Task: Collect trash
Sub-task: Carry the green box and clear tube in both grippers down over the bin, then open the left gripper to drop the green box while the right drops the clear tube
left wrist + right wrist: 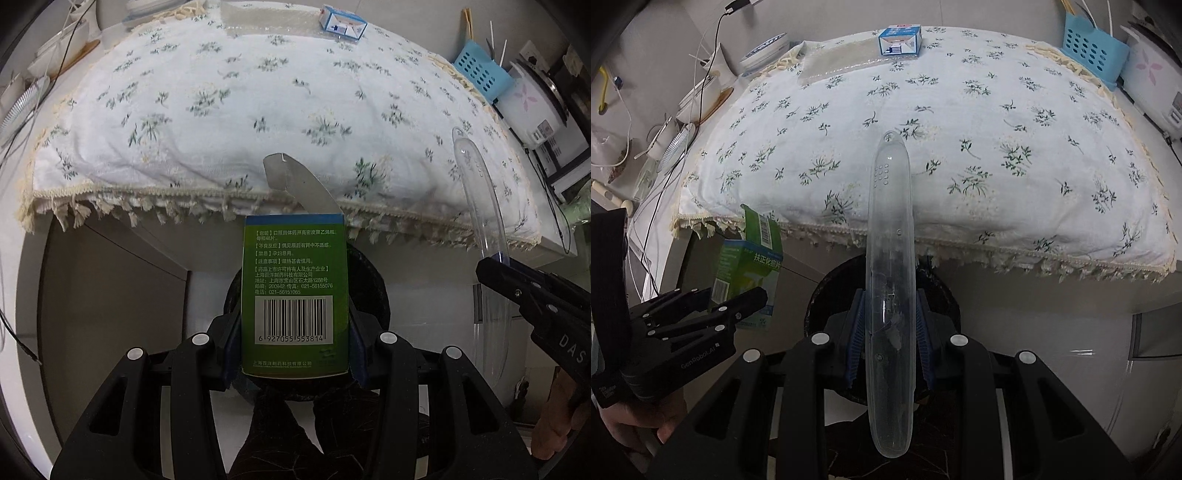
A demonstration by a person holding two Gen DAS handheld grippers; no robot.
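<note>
Below table edge, both tongs point steeply down.

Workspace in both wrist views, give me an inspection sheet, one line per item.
Surface: white floral tablecloth with fringe covers the table.
Job's things: green cardboard medicine box with open flap; clear plastic elongated case; blue-and-white small carton on the far edge; black round bin below.
Clutter: clear bubble-wrap sheet; blue perforated plastic basket; white rice cooker.
Grippers: left gripper shut on the box; right gripper shut on the case.
Cables: black wire left of the table.
Surroundings: white cabinet front.
</note>
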